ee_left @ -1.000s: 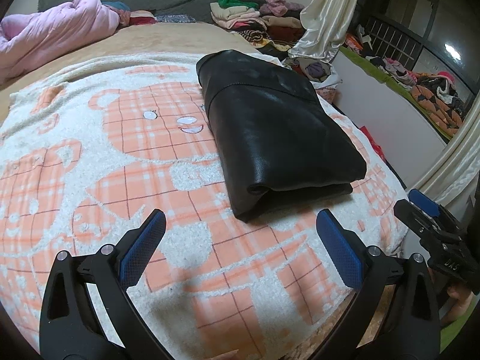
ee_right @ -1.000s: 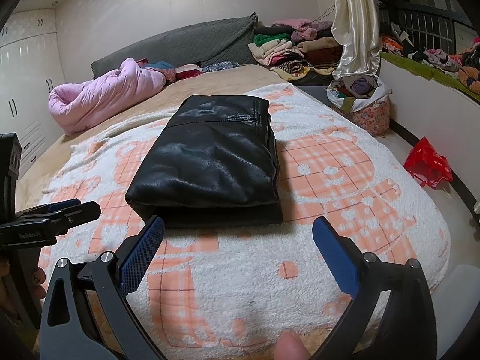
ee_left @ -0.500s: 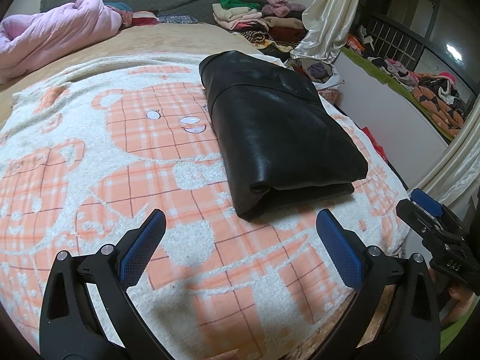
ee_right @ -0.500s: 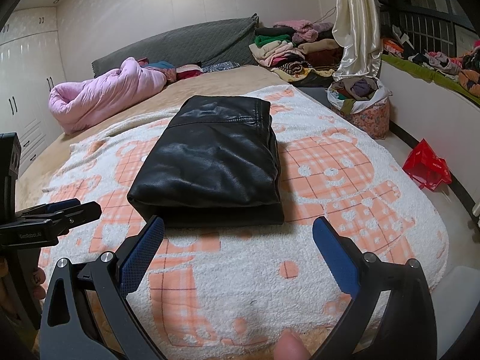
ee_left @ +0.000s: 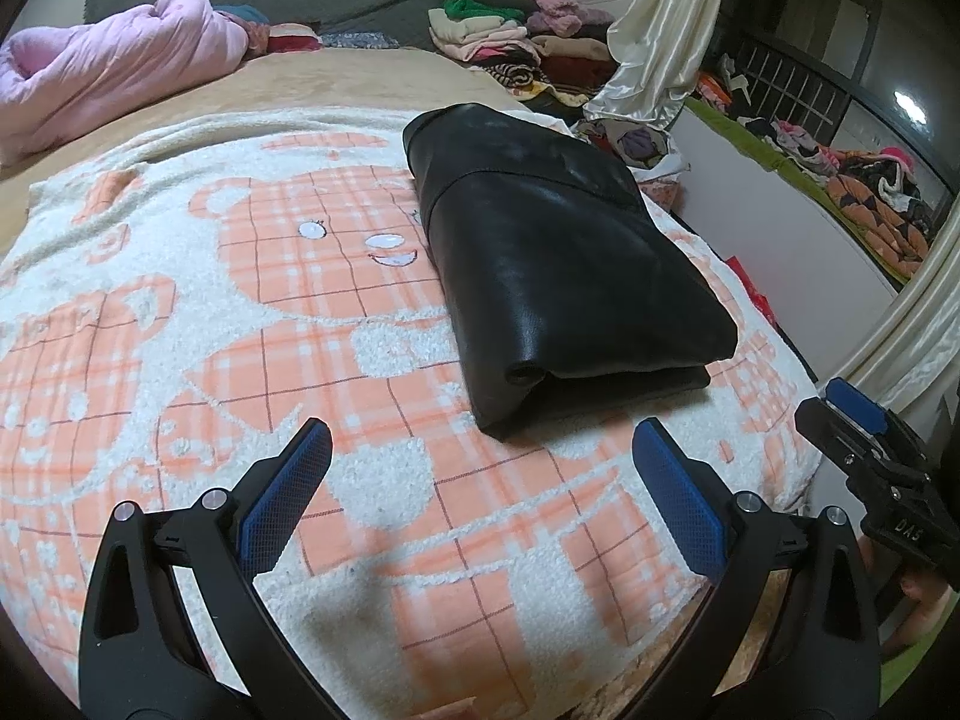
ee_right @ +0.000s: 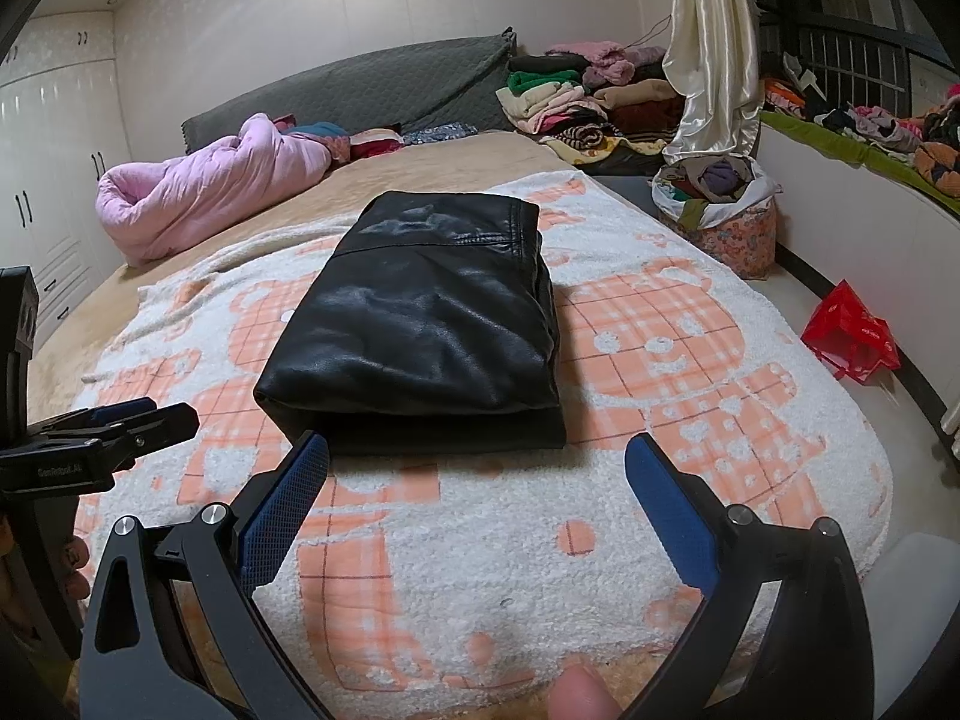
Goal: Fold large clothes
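A black leather garment [ee_left: 558, 264] [ee_right: 420, 324] lies folded into a neat rectangle on the orange-and-white bear blanket [ee_left: 240, 312] [ee_right: 660, 360]. My left gripper [ee_left: 480, 456] hovers open at the bed's near edge, short of the garment's folded end, holding nothing. My right gripper [ee_right: 477, 468] is open too, just in front of the garment's near edge, empty. Each gripper appears at the side of the other's view: the right one [ee_left: 864, 438] at the far right, the left one [ee_right: 114, 426] at the far left.
A pink quilt [ee_right: 204, 192] and a grey headboard cushion [ee_right: 360, 90] lie at the bed's far end. Piled clothes [ee_right: 576, 102], a cream curtain [ee_right: 714, 48], a full floral basket [ee_right: 720, 210] and a red bag [ee_right: 852, 336] stand right of the bed.
Both grippers have drifted slightly back and up from the folded garment. Both stay open and the garment has not moved.
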The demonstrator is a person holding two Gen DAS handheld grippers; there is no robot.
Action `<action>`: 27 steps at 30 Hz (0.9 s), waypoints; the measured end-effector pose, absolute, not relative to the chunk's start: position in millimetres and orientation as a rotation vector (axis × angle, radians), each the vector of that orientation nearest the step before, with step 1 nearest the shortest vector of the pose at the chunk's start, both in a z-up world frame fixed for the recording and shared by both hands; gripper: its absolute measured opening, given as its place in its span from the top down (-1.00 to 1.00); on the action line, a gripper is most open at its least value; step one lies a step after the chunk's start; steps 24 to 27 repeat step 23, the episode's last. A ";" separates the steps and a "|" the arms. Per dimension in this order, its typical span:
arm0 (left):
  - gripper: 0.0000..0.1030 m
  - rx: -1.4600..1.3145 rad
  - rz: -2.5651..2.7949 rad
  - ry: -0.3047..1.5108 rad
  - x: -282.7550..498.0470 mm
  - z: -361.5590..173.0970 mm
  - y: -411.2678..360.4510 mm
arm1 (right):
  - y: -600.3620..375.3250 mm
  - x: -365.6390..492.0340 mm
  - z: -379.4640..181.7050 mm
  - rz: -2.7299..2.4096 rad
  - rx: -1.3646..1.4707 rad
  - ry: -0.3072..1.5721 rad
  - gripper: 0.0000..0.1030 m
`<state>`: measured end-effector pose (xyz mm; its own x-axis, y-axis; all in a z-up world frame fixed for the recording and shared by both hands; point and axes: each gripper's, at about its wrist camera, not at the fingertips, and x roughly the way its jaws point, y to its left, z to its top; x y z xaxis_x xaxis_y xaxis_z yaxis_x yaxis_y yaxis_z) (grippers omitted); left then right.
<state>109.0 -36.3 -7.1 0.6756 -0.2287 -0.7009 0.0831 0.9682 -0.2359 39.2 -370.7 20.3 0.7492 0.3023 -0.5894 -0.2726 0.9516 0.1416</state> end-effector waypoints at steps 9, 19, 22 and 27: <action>-0.83 -0.182 -0.195 0.848 103.2 -16.9 -40.4 | -388.6 36.4 19.5 0.249 0.052 0.664 -0.91; -0.83 -0.266 -0.068 0.882 113.8 -24.1 23.2 | -523.8 29.5 -7.2 -0.125 0.151 0.680 -0.91; -0.83 -0.309 0.067 0.863 117.0 -23.1 86.5 | -609.9 24.6 -32.2 -0.363 0.194 0.726 -0.91; -0.83 -0.312 0.126 0.854 116.3 -23.4 111.1 | -645.1 19.3 -42.8 -0.460 0.222 0.746 -0.91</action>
